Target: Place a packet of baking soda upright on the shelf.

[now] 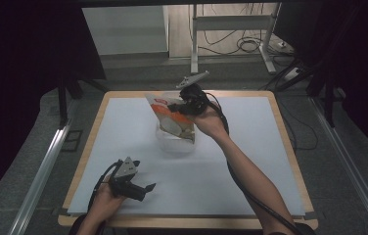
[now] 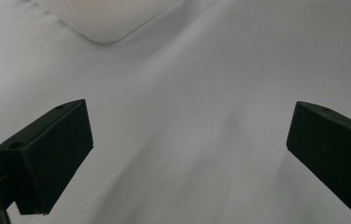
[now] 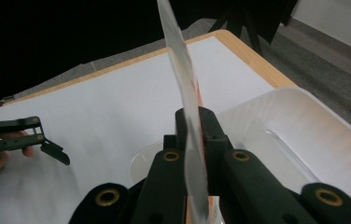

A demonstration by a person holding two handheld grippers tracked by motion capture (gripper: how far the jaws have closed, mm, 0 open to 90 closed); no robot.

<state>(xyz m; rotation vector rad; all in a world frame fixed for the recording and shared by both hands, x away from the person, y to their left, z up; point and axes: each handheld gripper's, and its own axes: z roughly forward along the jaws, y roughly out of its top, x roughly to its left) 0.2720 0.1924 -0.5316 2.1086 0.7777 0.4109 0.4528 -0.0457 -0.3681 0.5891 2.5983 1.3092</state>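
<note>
A flat snack bag point(image 1: 171, 117) with white, orange and red print hangs tilted over a translucent plastic container point(image 1: 168, 143) at the table's middle. My right gripper point(image 1: 183, 105) is shut on the bag's upper right edge. In the right gripper view the bag point(image 3: 178, 51) stands edge-on, pinched between the jaws of my right gripper point(image 3: 193, 116), with the container point(image 3: 299, 135) below and to the right. My left gripper point(image 1: 148, 189) rests low on the near left of the table, open, and its own view has my left gripper point(image 2: 187, 140) spread wide over bare white surface.
The white table cover point(image 1: 250, 161) has a wooden rim point(image 1: 289, 147) around it. A corner of the container point(image 2: 103, 23) lies ahead of the left gripper. Behind the table stand a metal desk frame point(image 1: 194, 39) and floor cables point(image 1: 250, 46). Dark curtains flank both sides.
</note>
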